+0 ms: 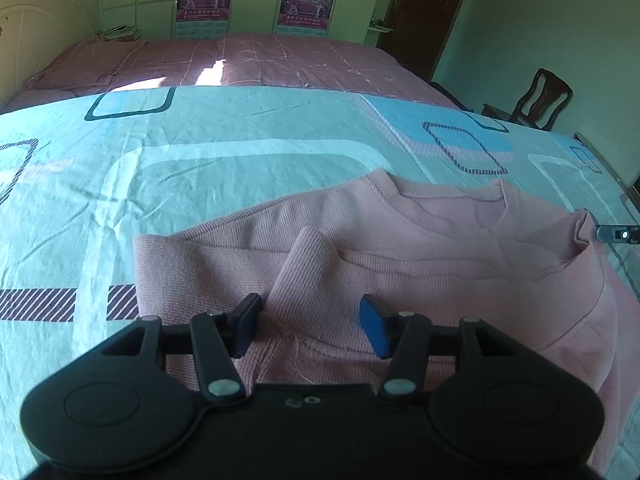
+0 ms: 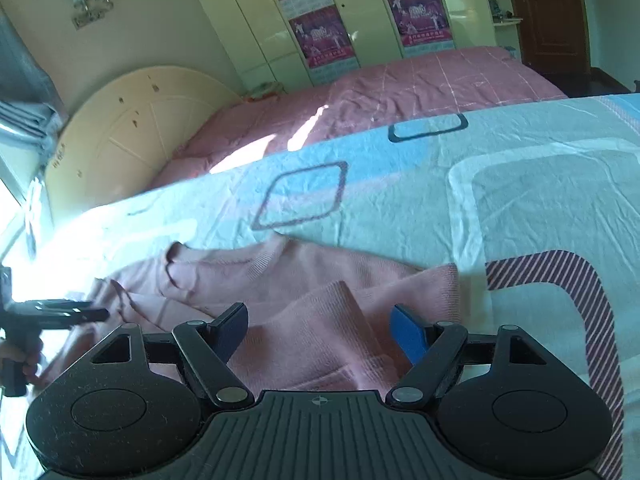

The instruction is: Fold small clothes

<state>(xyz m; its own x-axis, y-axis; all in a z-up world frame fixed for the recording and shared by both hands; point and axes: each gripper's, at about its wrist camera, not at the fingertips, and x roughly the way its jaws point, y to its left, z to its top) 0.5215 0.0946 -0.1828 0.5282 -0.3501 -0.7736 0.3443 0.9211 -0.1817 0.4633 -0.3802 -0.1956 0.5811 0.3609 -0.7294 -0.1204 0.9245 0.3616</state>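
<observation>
Pink ribbed sweater (image 1: 420, 272) lies partly folded on the teal patterned sheet (image 1: 180, 184), sleeve doubled over the body. Left gripper (image 1: 310, 322) sits low over the sleeve cuff, jaws apart, fabric between the pads but not pinched. Right gripper (image 2: 320, 332) hovers over the other side of the sweater, jaws wide, holding nothing. Pink bedspread (image 1: 260, 60) behind.

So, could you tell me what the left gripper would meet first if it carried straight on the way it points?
Most likely the pink sweater: the left gripper points down at the fabric lying between its open fingers, though depth is unclear.
</observation>
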